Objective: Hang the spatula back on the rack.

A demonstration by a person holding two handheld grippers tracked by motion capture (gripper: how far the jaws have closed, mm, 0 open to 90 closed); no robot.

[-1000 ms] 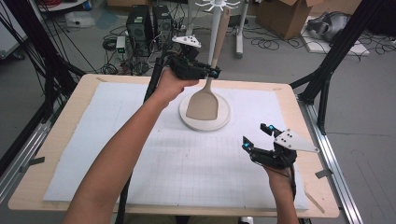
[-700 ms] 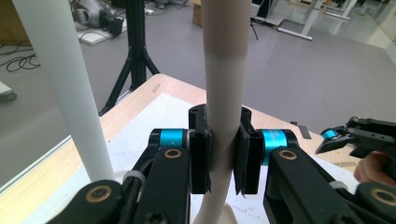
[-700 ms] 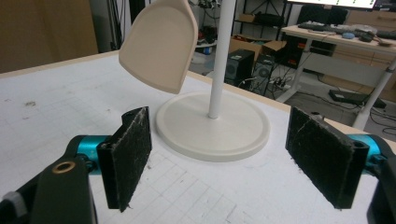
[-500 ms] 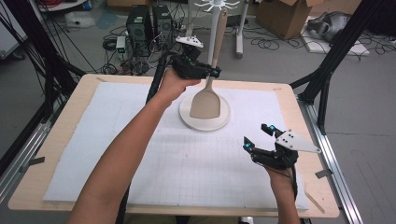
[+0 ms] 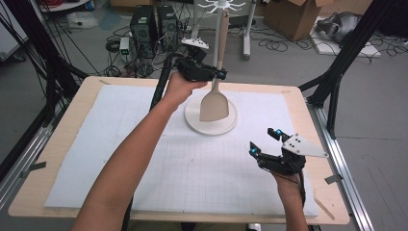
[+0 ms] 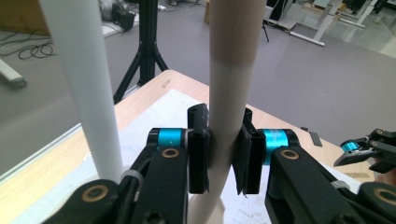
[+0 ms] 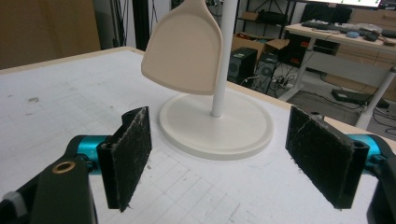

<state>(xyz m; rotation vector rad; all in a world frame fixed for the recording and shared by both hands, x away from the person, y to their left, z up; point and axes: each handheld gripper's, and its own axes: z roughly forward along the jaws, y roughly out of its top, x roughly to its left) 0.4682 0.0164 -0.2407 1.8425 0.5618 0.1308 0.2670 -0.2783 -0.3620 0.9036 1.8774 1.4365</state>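
A beige spatula [image 5: 214, 107] hangs upright with its blade just above the round base [image 5: 230, 128] of a white stand, at the table's far middle. My left gripper [image 5: 217, 74] is shut on the spatula's handle [image 6: 233, 70], beside the stand's white pole [image 6: 79, 70]. The handle's top reaches up to the hook ring [image 5: 221, 6]. My right gripper [image 5: 265, 143] stands open and holds nothing, low over the mat at the right front. In the right gripper view it [image 7: 228, 154] faces the blade [image 7: 184, 46], the pole [image 7: 226, 56] and the base [image 7: 219, 126].
A white gridded mat [image 5: 144, 144] covers most of the wooden table [image 5: 57, 159]. Black frame legs [image 5: 337, 82] stand at the table's sides. Computers, cables and boxes lie on the floor behind the far edge.
The left gripper has shifted only slightly with the spatula in its hold. The right gripper stays where it was, still open.
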